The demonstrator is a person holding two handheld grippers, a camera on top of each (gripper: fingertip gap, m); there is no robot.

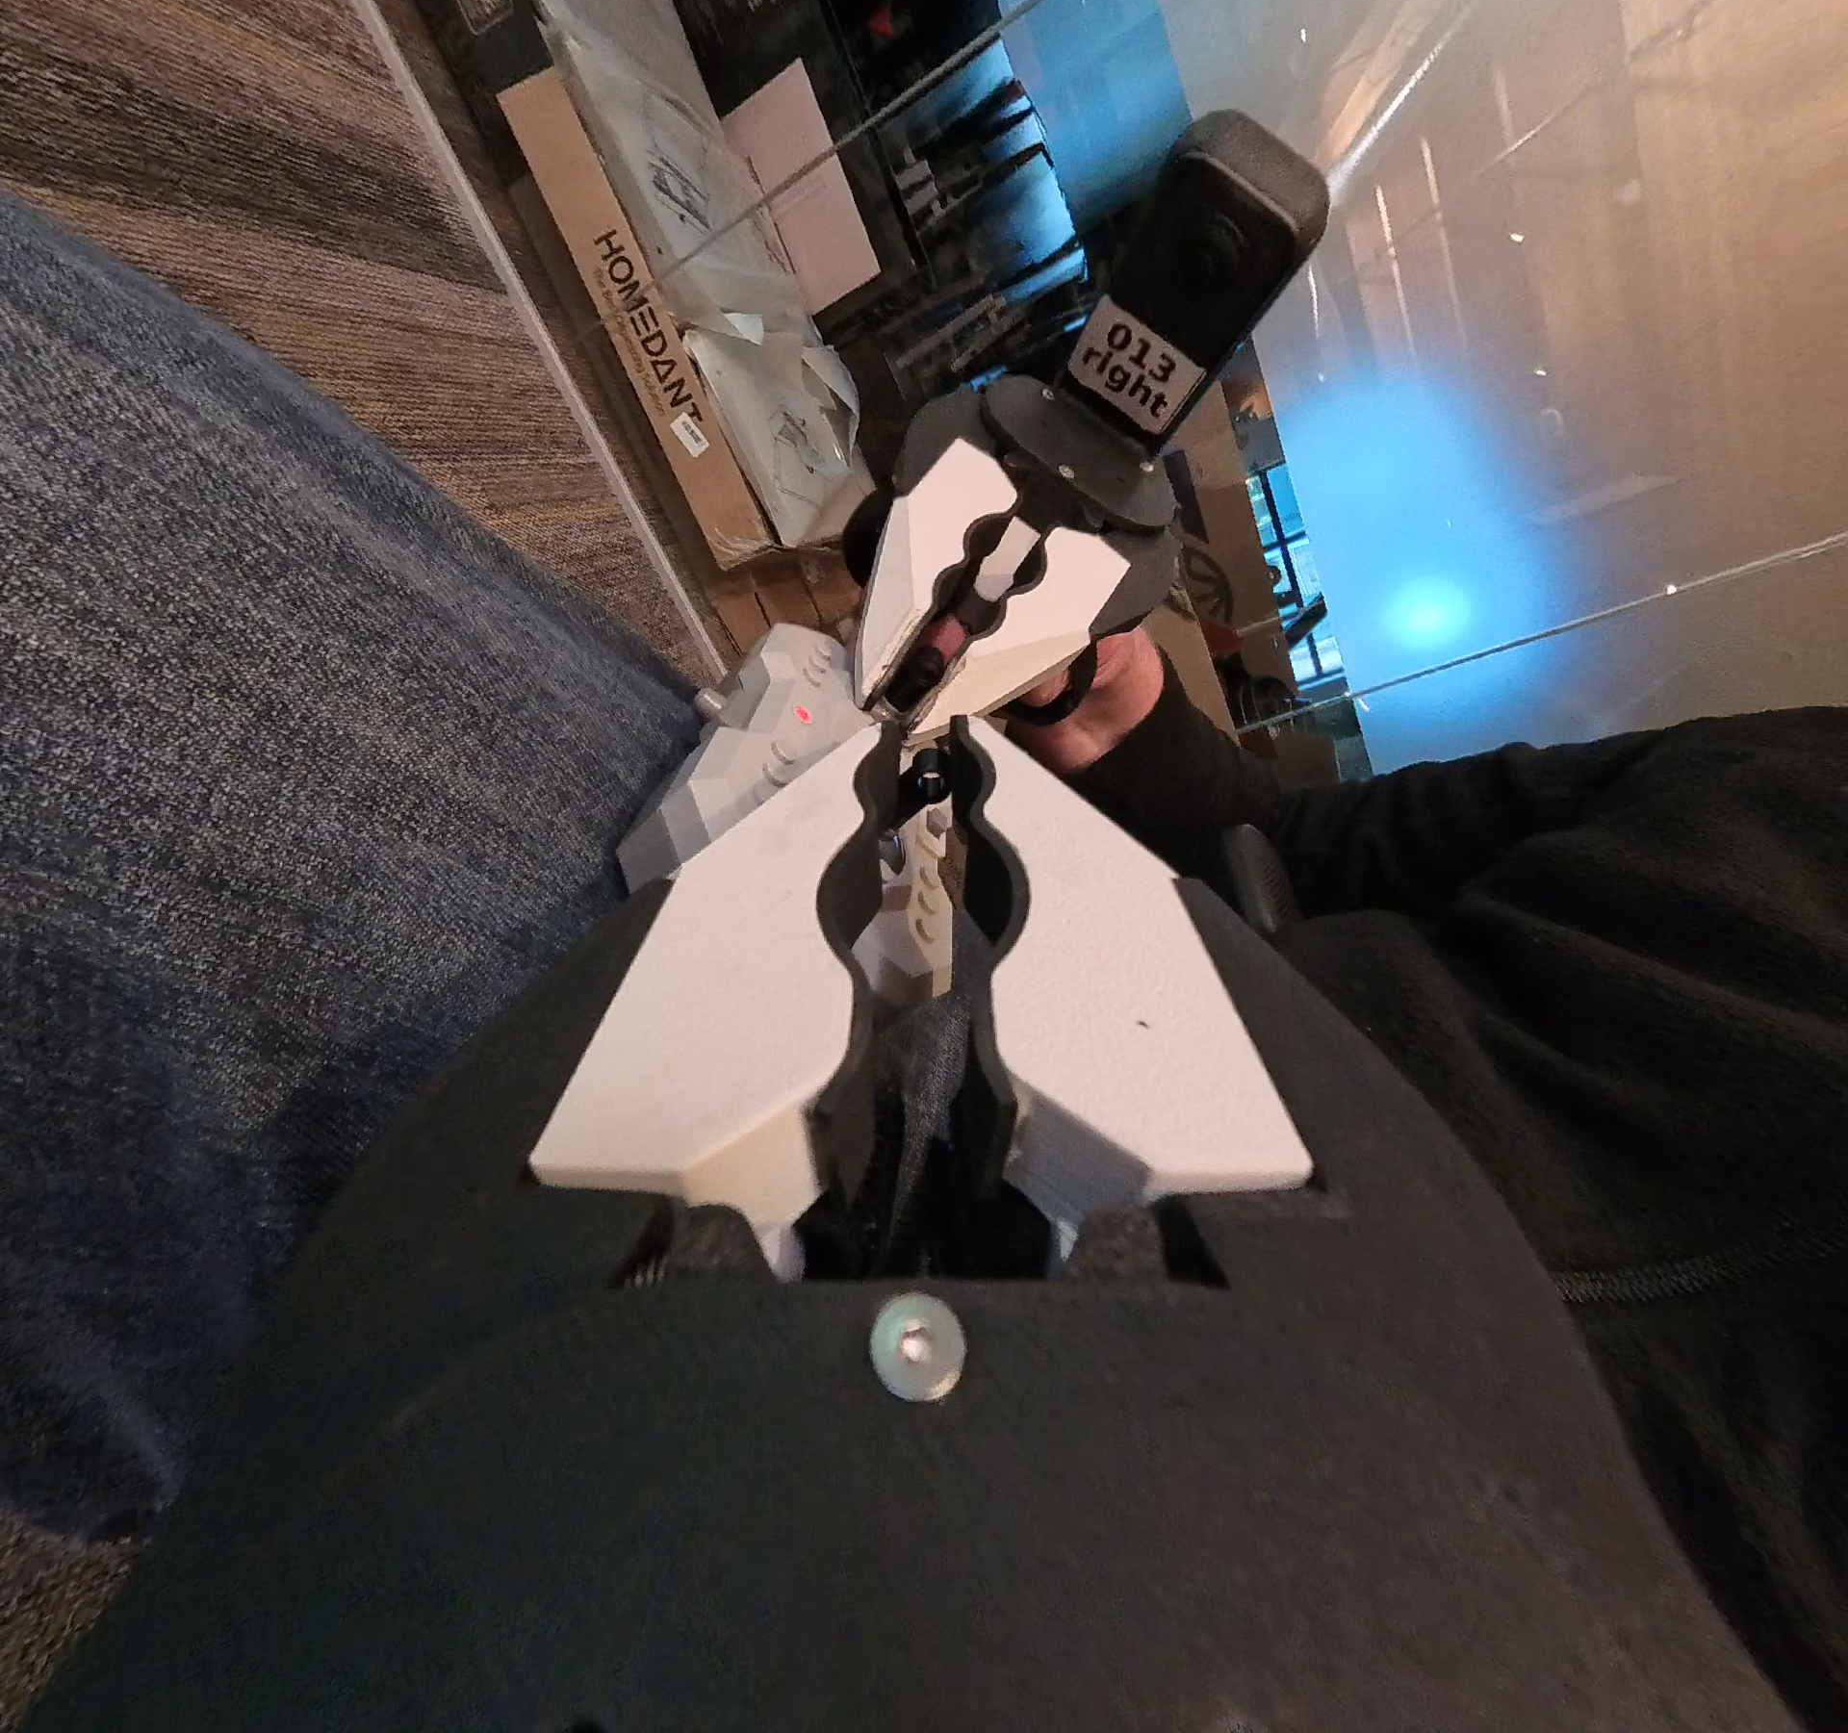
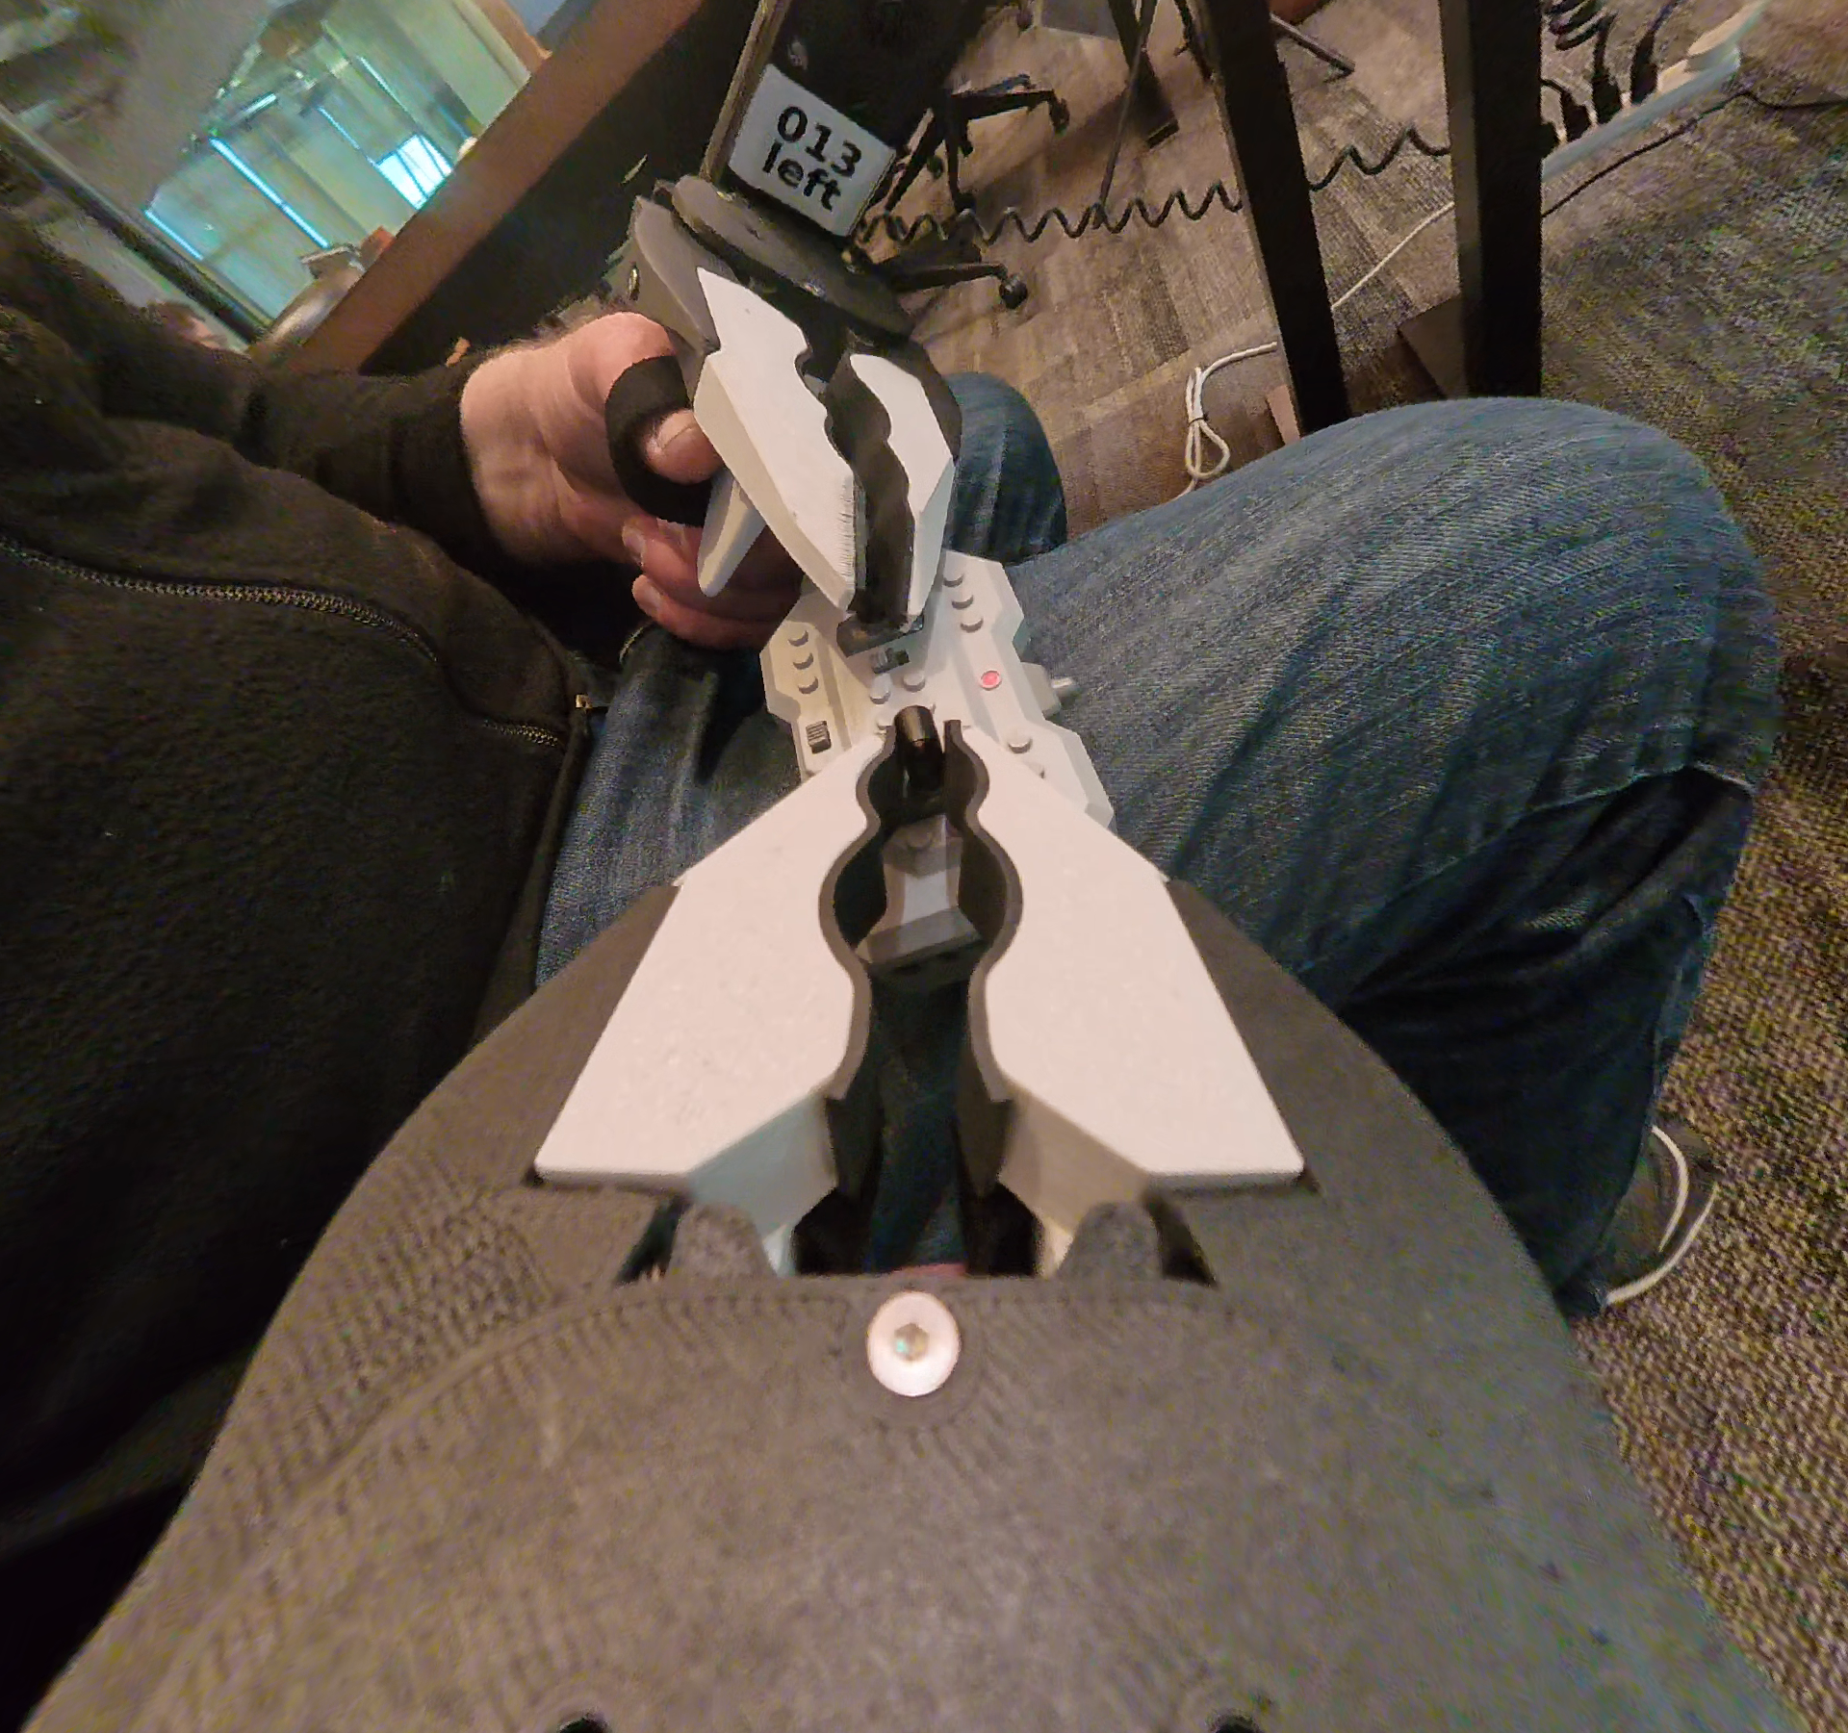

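Count: two grippers, one grey brick model, one small black pin, one seated person's lap in blue jeans.
Left gripper (image 1: 925, 755): fingers nearly pressed together, tips on a small dark part on top of the grey brick model (image 1: 760, 765); whether they pinch it, I cannot tell.
Right gripper (image 2: 915, 735): fingers drawn close, pinching the black pin (image 2: 915, 735) at the tips, just above the model's studded top.
Model's place: on the person's thigh (image 2: 1400, 645), near the inner edge, beside the black jacket (image 2: 250, 785).
Left wrist view only: flat cardboard boxes (image 1: 620, 335) against a glass wall (image 1: 1500, 285).
Right wrist view only: black table legs (image 2: 1490, 135), coiled cable (image 2: 1100, 205), carpet (image 2: 1700, 1285).
In the way: each gripper hides part of the model.
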